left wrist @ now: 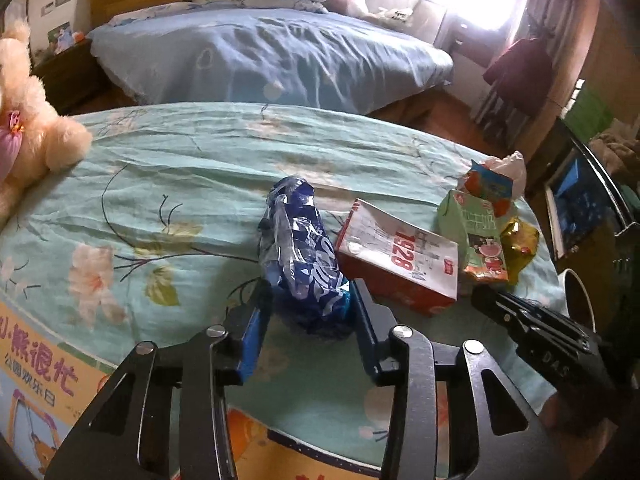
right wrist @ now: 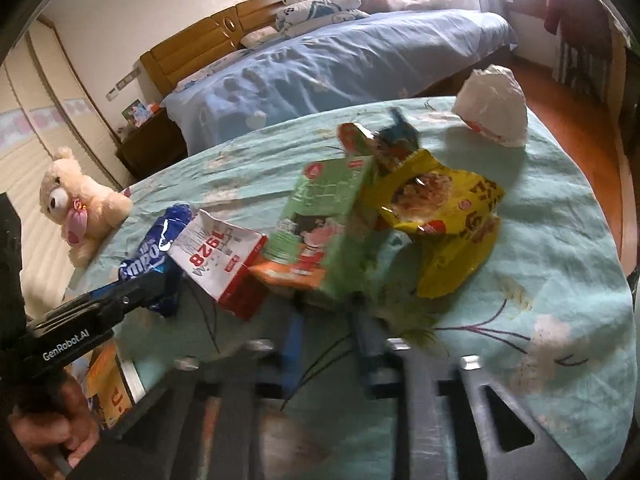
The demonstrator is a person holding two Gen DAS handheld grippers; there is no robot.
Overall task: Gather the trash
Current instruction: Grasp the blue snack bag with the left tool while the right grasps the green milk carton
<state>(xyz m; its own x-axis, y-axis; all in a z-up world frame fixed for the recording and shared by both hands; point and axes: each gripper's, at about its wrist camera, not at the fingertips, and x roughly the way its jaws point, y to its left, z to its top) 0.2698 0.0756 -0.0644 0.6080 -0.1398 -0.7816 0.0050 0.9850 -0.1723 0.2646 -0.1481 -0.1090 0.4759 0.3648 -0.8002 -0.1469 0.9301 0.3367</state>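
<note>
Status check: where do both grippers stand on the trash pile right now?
Left gripper astride blue wrapper, pads at its sides. Right gripper closing on green carton, view blurred. Red-and-white box wedged between them.

I see open bedspread (left wrist: pixel 168 184) toward the bed's left edge, up to the plush bear (left wrist: pixel 28 128) at that edge. On the right the trash crowds together: blue wrapper (left wrist: pixel 304 256), red-and-white carton (left wrist: pixel 400 260), green carton (right wrist: pixel 328 216) and yellow bag (right wrist: pixel 444 216), touching or nearly so. Beyond them only the white wad (right wrist: pixel 494 108) sits by the far edge.
</note>
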